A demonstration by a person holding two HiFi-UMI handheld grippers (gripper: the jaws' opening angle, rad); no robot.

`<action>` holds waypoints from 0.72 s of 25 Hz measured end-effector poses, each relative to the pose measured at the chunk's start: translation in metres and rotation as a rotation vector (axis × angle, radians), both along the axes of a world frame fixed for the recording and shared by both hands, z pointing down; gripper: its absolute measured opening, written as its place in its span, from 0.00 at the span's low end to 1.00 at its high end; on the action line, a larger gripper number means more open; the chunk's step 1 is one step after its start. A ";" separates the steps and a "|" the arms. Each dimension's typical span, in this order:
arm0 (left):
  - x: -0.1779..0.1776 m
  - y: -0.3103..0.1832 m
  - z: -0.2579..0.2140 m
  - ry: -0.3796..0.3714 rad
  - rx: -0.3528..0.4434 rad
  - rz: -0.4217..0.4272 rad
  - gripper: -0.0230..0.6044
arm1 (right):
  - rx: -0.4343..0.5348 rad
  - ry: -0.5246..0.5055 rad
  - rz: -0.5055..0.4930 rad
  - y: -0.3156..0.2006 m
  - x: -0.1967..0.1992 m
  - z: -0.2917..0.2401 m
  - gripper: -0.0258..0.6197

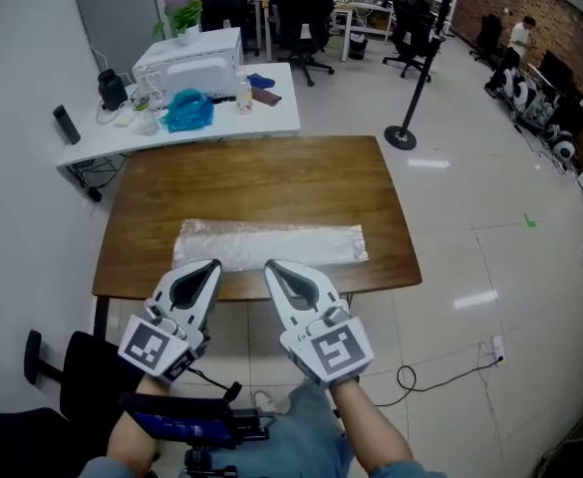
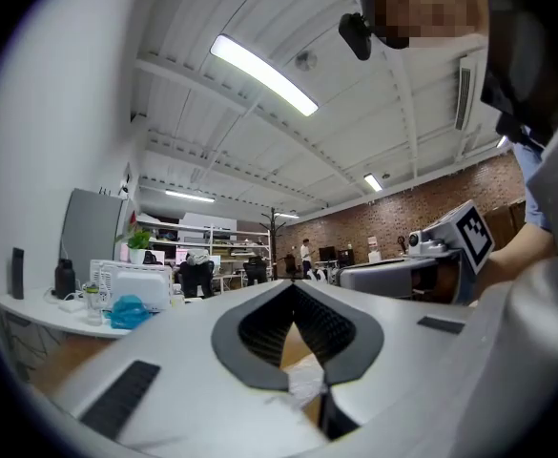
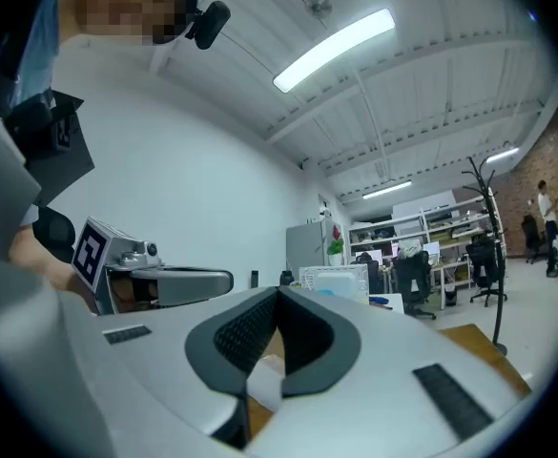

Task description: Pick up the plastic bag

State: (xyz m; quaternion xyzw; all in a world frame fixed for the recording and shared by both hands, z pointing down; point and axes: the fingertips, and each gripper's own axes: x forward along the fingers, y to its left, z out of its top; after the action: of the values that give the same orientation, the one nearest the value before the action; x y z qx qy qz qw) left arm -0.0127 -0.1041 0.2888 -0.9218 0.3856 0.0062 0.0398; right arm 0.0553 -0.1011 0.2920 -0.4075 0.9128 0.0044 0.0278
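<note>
The left gripper (image 1: 214, 265) and right gripper (image 1: 269, 266) both have jaws pressed together, empty. The plastic bag (image 1: 291, 242) lies flat on the table (image 1: 251, 182).

Near edge of the plastic bag (image 1: 291, 242) partly lost to us behind the left hand-held gripper (image 1: 214, 265) and right hand-held gripper (image 1: 269, 265), just pale slivers of it in both gripper views, our forearms (image 1: 376, 441) cut off below, far clutter (image 1: 142, 108) unreadable
</note>
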 end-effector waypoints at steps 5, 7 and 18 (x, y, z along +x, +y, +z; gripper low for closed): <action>0.008 0.021 -0.008 -0.001 0.024 0.042 0.05 | 0.017 0.009 0.020 0.022 -0.007 -0.007 0.04; 0.012 0.024 -0.012 0.004 0.033 0.050 0.05 | 0.039 0.017 0.020 0.026 -0.009 -0.014 0.04; 0.025 0.037 -0.016 0.013 0.031 0.016 0.05 | 0.029 -0.001 -0.018 0.044 -0.004 -0.018 0.04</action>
State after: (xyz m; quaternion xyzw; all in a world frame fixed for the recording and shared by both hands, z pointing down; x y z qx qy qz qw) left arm 0.0124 -0.0672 0.2731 -0.9241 0.3782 0.0186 0.0513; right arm 0.0517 -0.0575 0.2744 -0.3988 0.9162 0.0172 0.0344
